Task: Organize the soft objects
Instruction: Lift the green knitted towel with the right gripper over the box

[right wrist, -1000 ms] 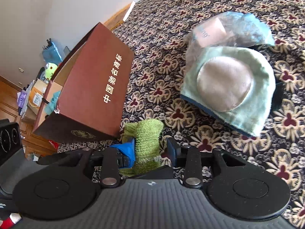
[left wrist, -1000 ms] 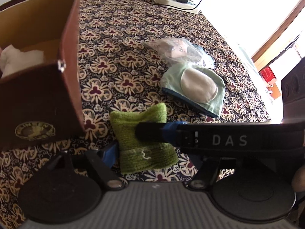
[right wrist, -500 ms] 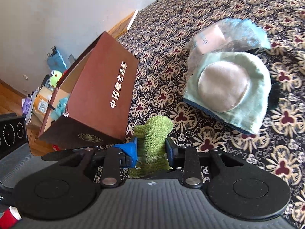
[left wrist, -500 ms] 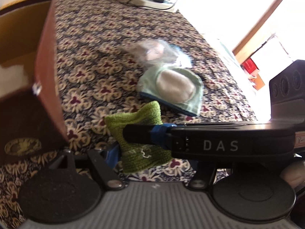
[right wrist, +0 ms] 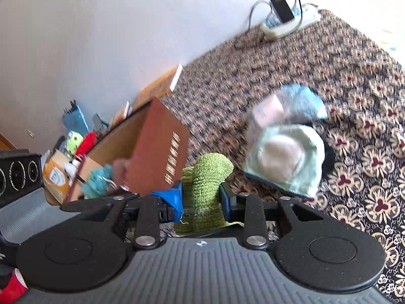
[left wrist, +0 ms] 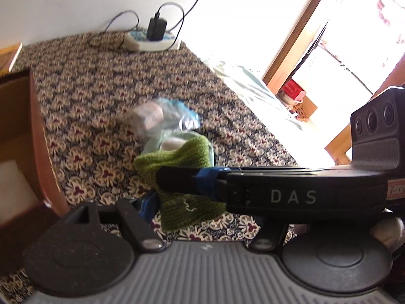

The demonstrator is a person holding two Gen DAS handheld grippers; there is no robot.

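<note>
Right gripper (right wrist: 201,198) clamping green knit cloth (right wrist: 205,177) — now lifted higher, brown box (right wrist: 154,157) lower

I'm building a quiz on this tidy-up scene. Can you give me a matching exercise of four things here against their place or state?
Things:
1. green knit cloth
2. brown box
3. power strip
4. pale green pad

Places or states:
A. by the wall, charger plugged in
B. lying flat on the patterned cover
C. pinched in the right gripper
D. open, holding soft items

Pairs: 1-C, 2-D, 3-A, 4-B
</note>
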